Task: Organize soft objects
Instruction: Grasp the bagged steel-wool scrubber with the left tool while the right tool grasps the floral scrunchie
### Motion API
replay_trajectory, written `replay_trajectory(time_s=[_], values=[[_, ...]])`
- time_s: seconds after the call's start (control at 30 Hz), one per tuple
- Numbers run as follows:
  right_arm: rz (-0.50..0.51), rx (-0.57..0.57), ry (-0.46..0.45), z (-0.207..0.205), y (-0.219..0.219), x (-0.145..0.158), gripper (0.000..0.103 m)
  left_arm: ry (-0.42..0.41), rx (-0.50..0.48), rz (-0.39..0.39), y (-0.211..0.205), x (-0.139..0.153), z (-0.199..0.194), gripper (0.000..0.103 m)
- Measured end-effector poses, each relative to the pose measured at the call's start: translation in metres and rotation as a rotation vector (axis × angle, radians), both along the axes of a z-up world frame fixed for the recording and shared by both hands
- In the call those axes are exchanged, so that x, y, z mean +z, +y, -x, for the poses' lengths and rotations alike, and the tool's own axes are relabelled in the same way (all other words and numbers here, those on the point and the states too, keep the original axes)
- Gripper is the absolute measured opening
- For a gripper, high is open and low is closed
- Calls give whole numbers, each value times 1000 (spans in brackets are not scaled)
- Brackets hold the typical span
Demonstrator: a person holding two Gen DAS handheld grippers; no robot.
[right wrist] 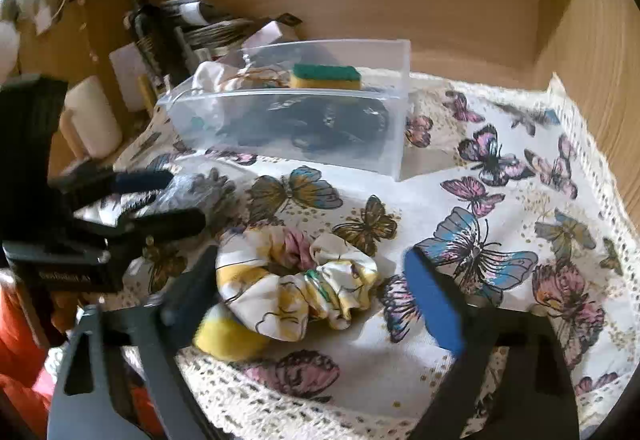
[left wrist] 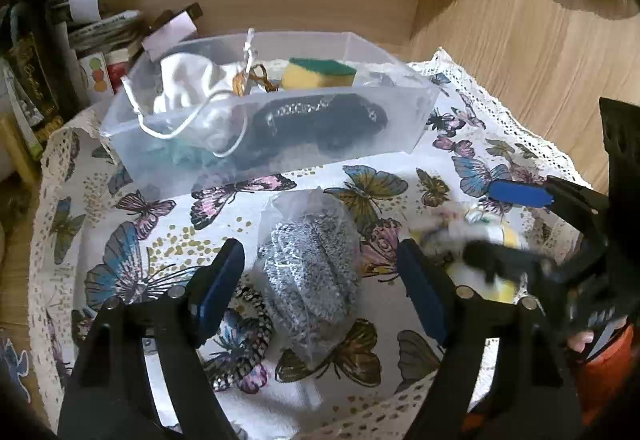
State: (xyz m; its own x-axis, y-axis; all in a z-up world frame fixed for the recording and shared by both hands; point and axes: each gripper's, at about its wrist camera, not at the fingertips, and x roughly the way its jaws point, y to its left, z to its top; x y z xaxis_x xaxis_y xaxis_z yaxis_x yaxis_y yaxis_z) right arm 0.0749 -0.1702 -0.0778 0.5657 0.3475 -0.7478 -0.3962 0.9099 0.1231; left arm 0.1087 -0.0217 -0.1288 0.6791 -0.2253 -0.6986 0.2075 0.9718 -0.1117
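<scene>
A clear plastic bin (left wrist: 224, 128) (right wrist: 360, 152) stands on the butterfly cloth (left wrist: 160, 240) (right wrist: 500, 200). It holds a white drawstring pouch (left wrist: 184, 84), a yellow and green sponge (left wrist: 320, 74) (right wrist: 325, 76) and a dark item (left wrist: 320, 120). My left gripper (left wrist: 320, 272) is open around a bagged steel-wool scourer (left wrist: 308, 268). A black and white scrunchie (left wrist: 244, 324) lies below it. My right gripper (right wrist: 316, 280) is open around a floral scrunchie (right wrist: 296, 280), with a yellow item (right wrist: 228, 336) beside it. Each gripper shows in the other's view, the right one (left wrist: 516, 224) and the left one (right wrist: 160, 200).
Books and papers (left wrist: 60, 52) are stacked at the back left. A white candle (right wrist: 94, 116) stands left of the bin. The wooden shelf wall (right wrist: 400, 8) rises behind it. The lace edge of the cloth (right wrist: 592, 144) runs along the right.
</scene>
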Motion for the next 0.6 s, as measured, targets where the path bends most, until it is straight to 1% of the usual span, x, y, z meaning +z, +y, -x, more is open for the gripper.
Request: replay_trajectory(time_s=[0.03,0.07,0.13,0.2,0.23,0.27,0.3,0.37,0.47,0.6], values=[[-19,-10,13,-4,-5,-1,72,11,-5,0,-1,-2,-2,71],[-24,-17,17,-7,-7,-2,66,23,-11,1,-2,-4,-5,66],[-24,-31,27,-12,-11,-6,61,37,-22,4,-4,-6,-8,60],[-15,-38,38,-16,-12,-10,52,46,-26,9,-4,-7,-10,56],[-7,-40,44,-18,-13,-13,50,53,-25,13,-3,-7,-11,52],[4,-47,52,-20,-13,-17,43,56,-22,17,-2,-8,-11,47],[8,-54,57,-21,-14,-20,36,60,-21,24,-1,-8,-12,45],[8,-62,51,-21,-16,-21,29,60,-23,38,1,-8,-11,36],[-7,-59,27,-18,-18,-15,23,44,-23,41,1,-6,-9,30],[4,-54,-35,-14,-17,1,23,9,-21,33,1,2,-6,26]])
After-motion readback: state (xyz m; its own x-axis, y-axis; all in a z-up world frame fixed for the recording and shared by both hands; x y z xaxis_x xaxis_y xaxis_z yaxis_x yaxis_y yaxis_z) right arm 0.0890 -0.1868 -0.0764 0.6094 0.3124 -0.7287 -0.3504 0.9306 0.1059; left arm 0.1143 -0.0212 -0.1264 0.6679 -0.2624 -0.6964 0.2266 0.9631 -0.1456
